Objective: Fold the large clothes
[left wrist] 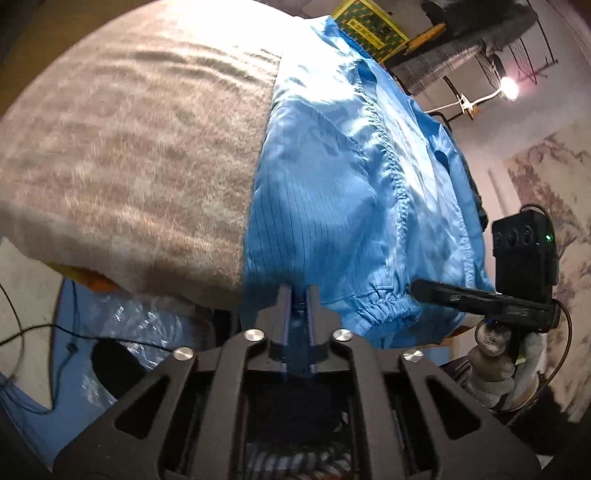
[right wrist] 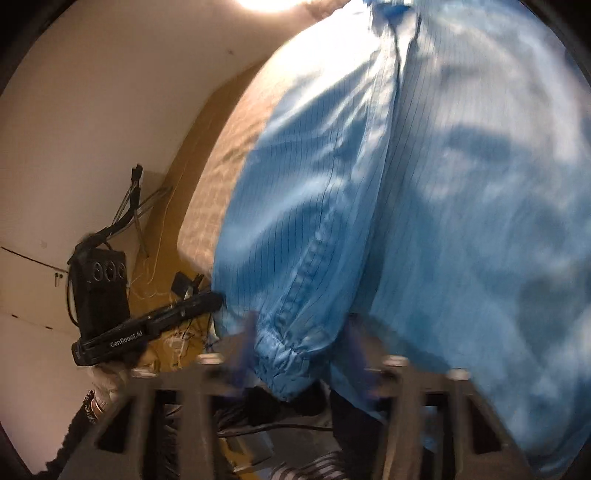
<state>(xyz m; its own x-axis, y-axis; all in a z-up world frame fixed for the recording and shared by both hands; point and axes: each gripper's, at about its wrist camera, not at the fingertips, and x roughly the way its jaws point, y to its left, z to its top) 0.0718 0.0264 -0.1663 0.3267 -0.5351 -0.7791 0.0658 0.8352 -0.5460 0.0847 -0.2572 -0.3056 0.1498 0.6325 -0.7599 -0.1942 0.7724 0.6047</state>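
Note:
A large blue pinstriped garment [left wrist: 354, 192] lies on a beige fuzzy blanket [left wrist: 129, 155], its elastic cuff [left wrist: 384, 306] near the front edge. My left gripper [left wrist: 298, 295] is shut on the garment's hem. My right gripper [left wrist: 424, 286] shows at the right of this view, its tip at the cuff. In the right wrist view the garment [right wrist: 424, 184] fills the frame. My right gripper [right wrist: 301, 343] is open, its blurred fingers [right wrist: 246, 343] on either side of the sleeve cuff [right wrist: 284, 354]. The left gripper [right wrist: 207, 304] touches the garment's left edge.
The blanket's front edge [left wrist: 147, 280] drops to a floor with blue plastic [left wrist: 122, 325] and cables [left wrist: 22, 332]. A green-yellow box [left wrist: 369, 27], racks and a lamp [left wrist: 509, 86] stand behind. A cream wall [right wrist: 92, 129] and cables [right wrist: 136, 199] are left of the right gripper.

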